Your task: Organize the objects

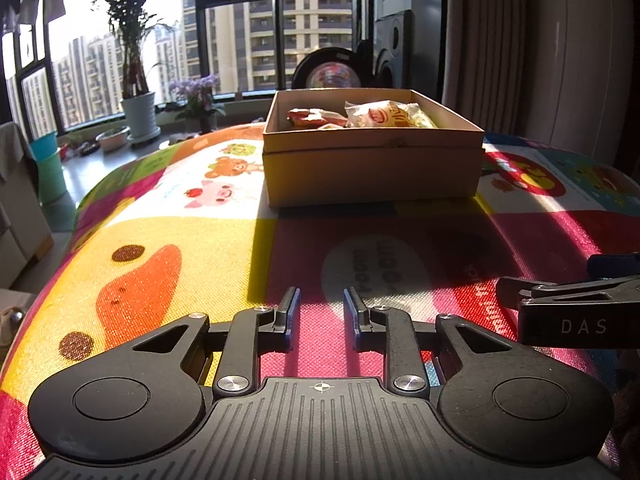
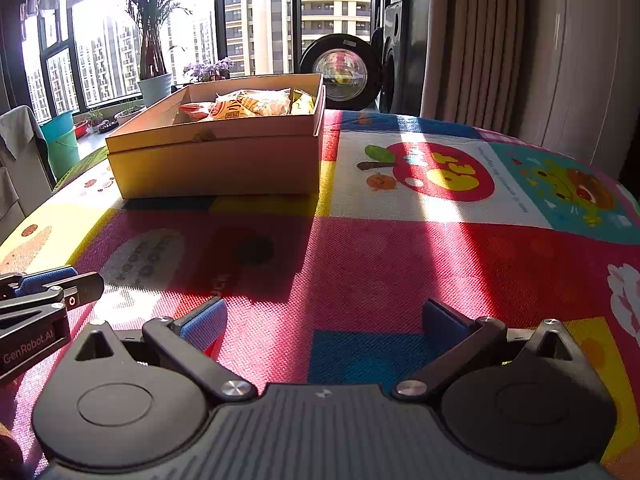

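A tan cardboard box point(image 1: 372, 168) stands on a colourful cartoon-print mat point(image 1: 168, 256), ahead of both grippers. Inside it lie snack packets: a pale one with a red logo point(image 1: 384, 116) and a red one point(image 1: 312, 118). The right wrist view shows the same box point(image 2: 216, 164) at upper left, with yellow and orange packets point(image 2: 240, 110) in it. My left gripper point(image 1: 321, 308) hovers low over the mat, open by a narrow gap, nothing between its fingers. My right gripper point(image 2: 324, 320) is open wide and empty. Each gripper shows at the edge of the other's view.
Behind the box stand a washing machine point(image 2: 340, 76) and a dark speaker point(image 1: 394, 52). Potted plants point(image 1: 136, 108) line the window sill at the left. A curtain point(image 2: 480, 40) hangs at the right. The mat point(image 2: 400, 248) stretches to the right of the box.
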`<act>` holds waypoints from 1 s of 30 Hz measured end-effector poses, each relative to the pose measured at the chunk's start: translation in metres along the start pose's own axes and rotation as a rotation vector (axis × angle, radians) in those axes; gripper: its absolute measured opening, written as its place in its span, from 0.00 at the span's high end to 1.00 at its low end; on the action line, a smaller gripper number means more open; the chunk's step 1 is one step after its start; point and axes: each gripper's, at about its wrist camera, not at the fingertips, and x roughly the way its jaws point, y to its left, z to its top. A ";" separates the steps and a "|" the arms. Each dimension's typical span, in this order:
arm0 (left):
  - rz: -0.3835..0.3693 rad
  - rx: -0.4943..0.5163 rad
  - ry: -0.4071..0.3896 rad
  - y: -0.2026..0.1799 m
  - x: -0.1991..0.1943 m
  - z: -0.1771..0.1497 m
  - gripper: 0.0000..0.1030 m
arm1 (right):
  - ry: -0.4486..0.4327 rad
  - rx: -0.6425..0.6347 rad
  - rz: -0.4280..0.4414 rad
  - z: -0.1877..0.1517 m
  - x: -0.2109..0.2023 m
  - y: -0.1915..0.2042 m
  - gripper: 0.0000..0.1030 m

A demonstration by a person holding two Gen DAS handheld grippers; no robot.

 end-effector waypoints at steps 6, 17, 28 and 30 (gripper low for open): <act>-0.052 -0.028 0.002 0.005 0.002 0.000 0.78 | 0.002 -0.002 0.002 0.001 0.001 0.000 0.00; -0.030 0.001 0.001 0.000 0.002 0.000 0.77 | 0.003 -0.013 -0.012 0.005 0.006 0.007 0.00; -0.046 -0.024 0.004 0.003 0.002 0.000 0.77 | 0.007 -0.011 -0.011 0.007 0.009 0.012 0.00; -0.052 -0.032 0.004 0.004 0.002 0.000 0.77 | 0.008 -0.017 0.002 0.005 0.007 0.010 0.00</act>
